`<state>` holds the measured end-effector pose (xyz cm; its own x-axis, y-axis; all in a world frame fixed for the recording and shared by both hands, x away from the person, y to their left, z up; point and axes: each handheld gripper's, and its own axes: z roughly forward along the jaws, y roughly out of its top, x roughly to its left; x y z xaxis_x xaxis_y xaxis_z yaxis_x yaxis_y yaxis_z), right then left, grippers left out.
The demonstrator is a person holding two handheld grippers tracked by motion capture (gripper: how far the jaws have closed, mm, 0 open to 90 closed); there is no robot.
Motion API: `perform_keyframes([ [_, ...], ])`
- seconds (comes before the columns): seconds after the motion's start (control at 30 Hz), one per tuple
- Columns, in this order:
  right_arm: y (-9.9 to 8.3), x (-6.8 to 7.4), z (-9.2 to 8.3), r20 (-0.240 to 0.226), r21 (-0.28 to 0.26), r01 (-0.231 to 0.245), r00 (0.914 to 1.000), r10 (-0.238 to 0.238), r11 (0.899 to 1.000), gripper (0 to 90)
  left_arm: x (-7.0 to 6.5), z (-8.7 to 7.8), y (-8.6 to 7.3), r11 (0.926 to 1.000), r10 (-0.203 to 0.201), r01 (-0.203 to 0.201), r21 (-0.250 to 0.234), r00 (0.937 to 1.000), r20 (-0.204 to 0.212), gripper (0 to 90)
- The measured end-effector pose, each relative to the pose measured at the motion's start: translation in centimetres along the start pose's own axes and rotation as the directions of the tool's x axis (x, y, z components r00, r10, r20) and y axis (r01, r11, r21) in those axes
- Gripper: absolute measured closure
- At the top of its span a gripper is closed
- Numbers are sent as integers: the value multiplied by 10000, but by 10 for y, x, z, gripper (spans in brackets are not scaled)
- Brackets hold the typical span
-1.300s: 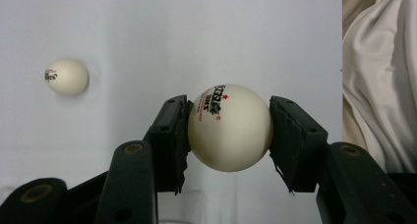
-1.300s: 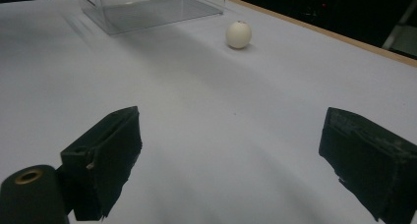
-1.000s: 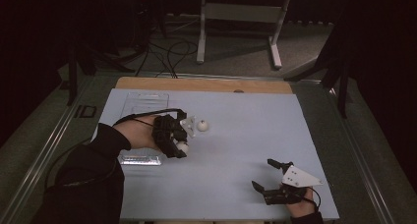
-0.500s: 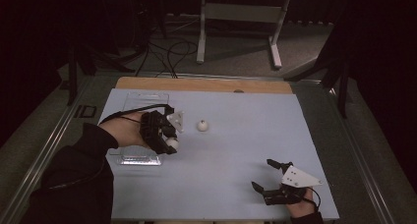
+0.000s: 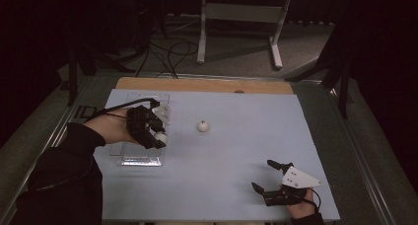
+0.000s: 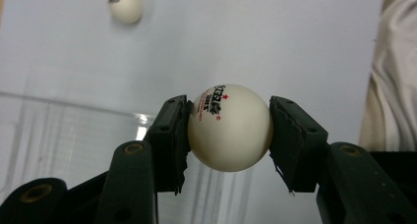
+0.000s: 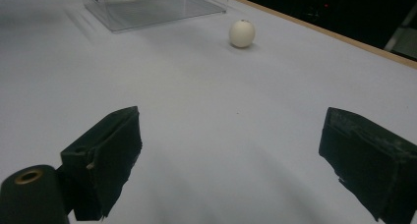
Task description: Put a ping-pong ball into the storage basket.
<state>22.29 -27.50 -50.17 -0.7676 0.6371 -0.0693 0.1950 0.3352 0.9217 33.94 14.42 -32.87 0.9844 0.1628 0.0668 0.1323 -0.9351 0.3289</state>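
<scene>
Left gripper view: the left gripper (image 6: 230,135) clamps a ball (image 6: 230,127) over the clear tray (image 5: 142,158), ready for release inside; the right gripper (image 5: 268,174) rests wide open, another ball (image 5: 202,126) waiting mid-table.

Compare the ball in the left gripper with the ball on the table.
The held ball is clamped between the left gripper pads above the clear tray; the loose ball rests free on the blue table. The held ball's print faces the left gripper view. Both are white.
</scene>
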Motion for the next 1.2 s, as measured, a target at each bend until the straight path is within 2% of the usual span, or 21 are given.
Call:
perform_keyframes([
  [0.2, 0, 0, 0, -15, 35, -40, 10000, 40, 10000, 87, 8, -1, -9, 9990, -441, 440, -45, 9989, -182, 524],
  [0.53, 0, 0, 0, -19, 58, 6, 10000, -6, 10000, 87, 14, 9, -16, 9974, -722, 723, 11, 9971, -246, 524],
  [0.87, 0, 0, 0, -37, 54, 6, 10000, -6, 10000, 87, 21, 26, -26, 9960, -877, 879, 139, 9960, -153, 524],
  [1.2, 0, 0, 0, -22, 57, 14, 10000, -14, 10000, 87, 24, 42, -32, 9963, -850, 852, 109, 9962, -176, 523],
])
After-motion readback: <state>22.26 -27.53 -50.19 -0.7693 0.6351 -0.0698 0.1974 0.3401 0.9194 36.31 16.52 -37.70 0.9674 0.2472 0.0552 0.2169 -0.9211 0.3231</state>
